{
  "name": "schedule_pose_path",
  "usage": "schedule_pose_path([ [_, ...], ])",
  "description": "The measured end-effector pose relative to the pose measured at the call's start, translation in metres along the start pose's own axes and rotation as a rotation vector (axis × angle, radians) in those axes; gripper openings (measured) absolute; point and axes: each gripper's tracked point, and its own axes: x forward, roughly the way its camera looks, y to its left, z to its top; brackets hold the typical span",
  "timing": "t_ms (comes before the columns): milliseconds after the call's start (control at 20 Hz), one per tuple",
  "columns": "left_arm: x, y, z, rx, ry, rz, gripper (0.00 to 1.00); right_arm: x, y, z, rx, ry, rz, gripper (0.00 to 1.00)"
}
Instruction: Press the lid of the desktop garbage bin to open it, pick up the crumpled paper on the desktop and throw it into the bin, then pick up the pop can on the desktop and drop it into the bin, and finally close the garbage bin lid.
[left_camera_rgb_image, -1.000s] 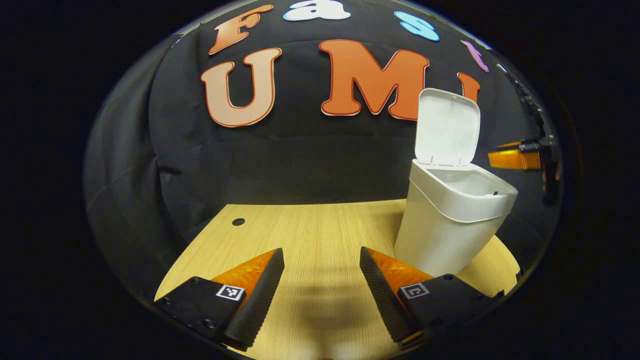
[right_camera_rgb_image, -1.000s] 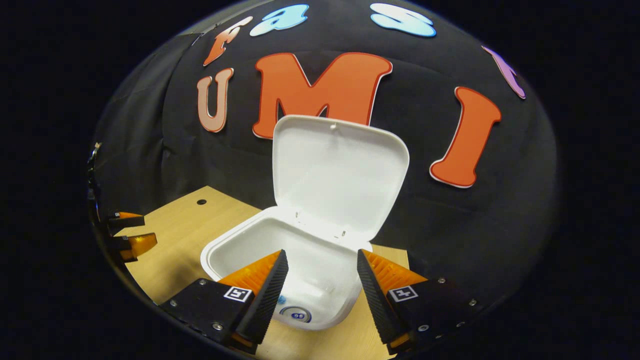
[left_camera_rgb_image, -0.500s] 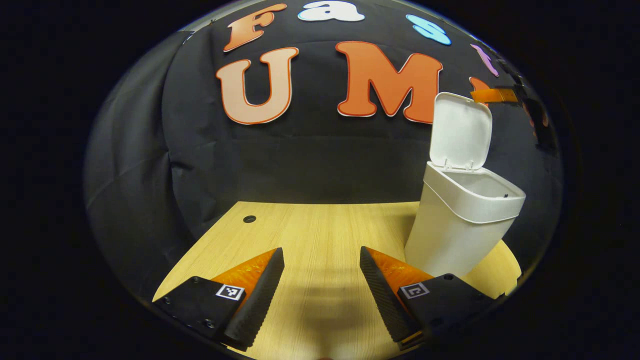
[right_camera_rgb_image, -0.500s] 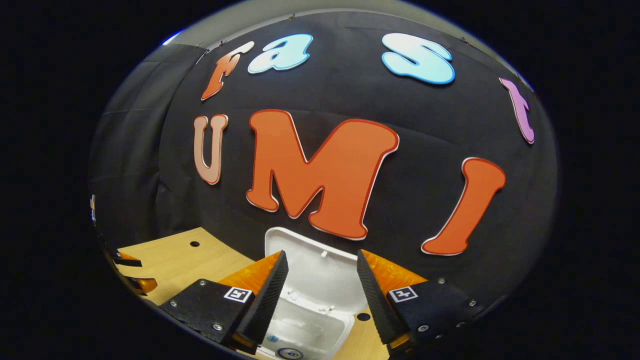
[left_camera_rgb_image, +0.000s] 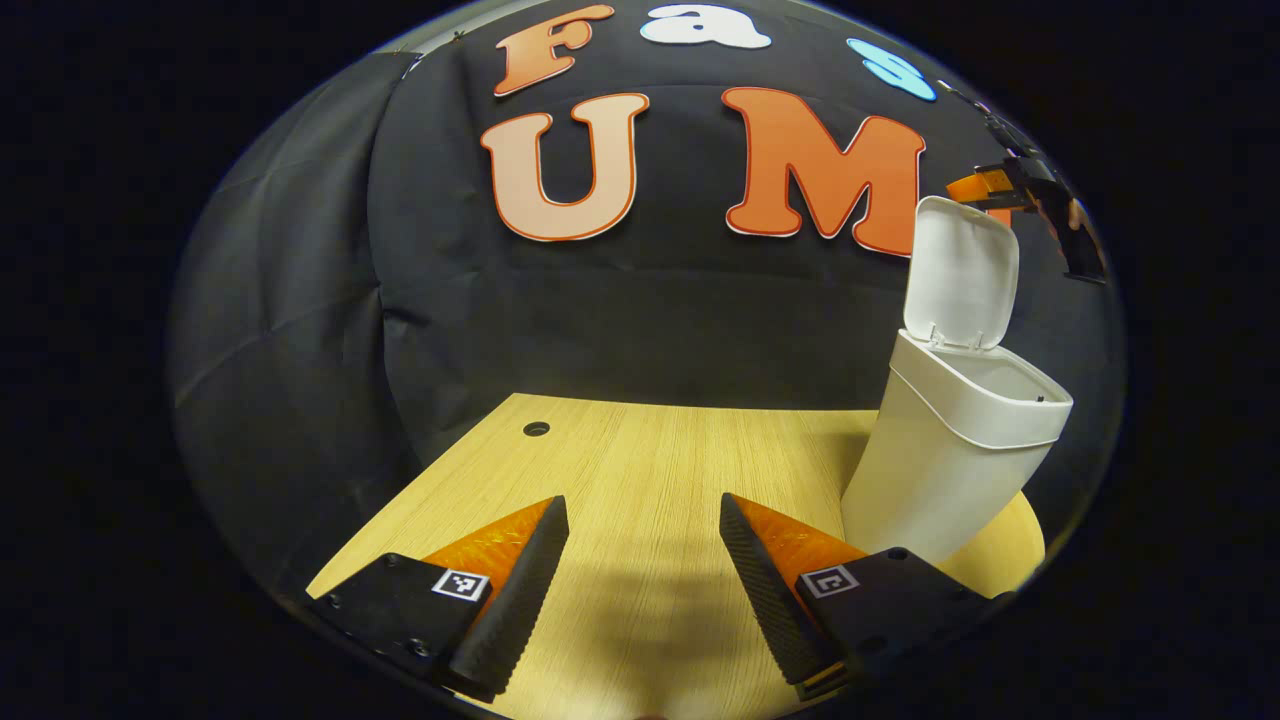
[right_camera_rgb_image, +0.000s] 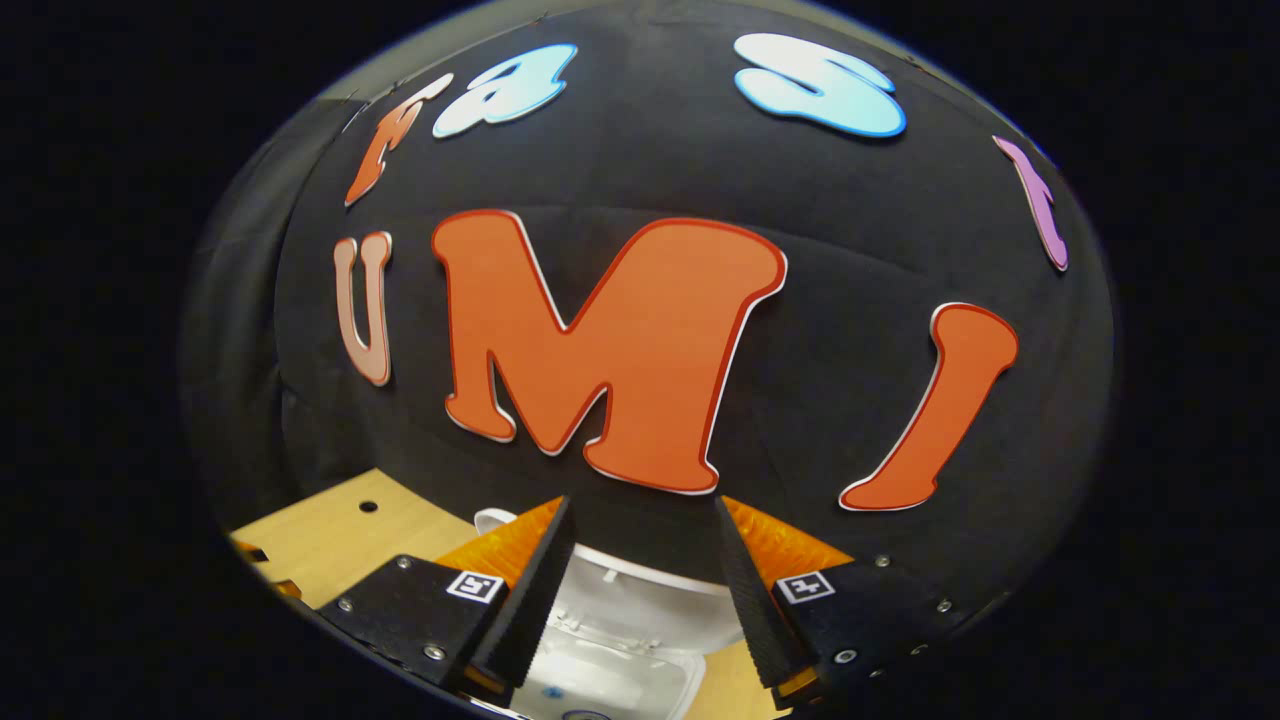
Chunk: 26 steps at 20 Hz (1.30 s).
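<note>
At the counter's (left_camera_rgb_image: 640, 450) right end stands the white garbage bin (left_camera_rgb_image: 940, 470), its lid (left_camera_rgb_image: 962, 275) hinged upright, with the right claw (right_camera_rgb_image: 640, 570) wide and empty just above the lid's top edge, placed, it seems, to push it down. Low over bare wood, the left claw (left_camera_rgb_image: 642, 560) hangs wide and empty; something small and blue lies inside the bin.

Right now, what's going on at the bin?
The white desktop garbage bin stands on the wooden table with its lid flipped up. The right gripper is open and empty, raised just above the lid's top edge, where closing it would start. The left gripper hangs open and empty over bare tabletop to the side. Something with a blue mark lies inside the bin; I can't identify it.
</note>
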Motion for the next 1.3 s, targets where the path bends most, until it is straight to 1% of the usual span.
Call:
schedule_pose_path([
  [100,-0.001,-0.001,0.001,0.004,-0.003,-0.009,0.97,-0.009,0.005,-0.005,0.01,0.024,0.018,0.85],
  [150,0.0,-0.002,0.002,0.011,-0.008,-0.013,0.97,-0.013,0.007,-0.004,0.014,0.014,0.022,0.85],
  [350,-0.004,-0.008,0.008,0.03,-0.022,-0.04,0.97,-0.037,0.02,-0.023,0.016,0.039,0.048,0.84],
  [900,-0.012,-0.005,0.008,0.037,-0.026,-0.067,0.97,-0.078,0.052,-0.099,0.053,0.14,0.068,0.84],
  [1200,-0.011,-0.004,0.009,0.052,-0.021,-0.08,0.97,-0.086,0.068,-0.152,0.101,0.241,0.069,0.84],
  [1300,-0.009,-0.004,0.01,0.059,-0.018,-0.085,0.97,-0.087,0.073,-0.165,0.127,0.268,0.067,0.8],
])
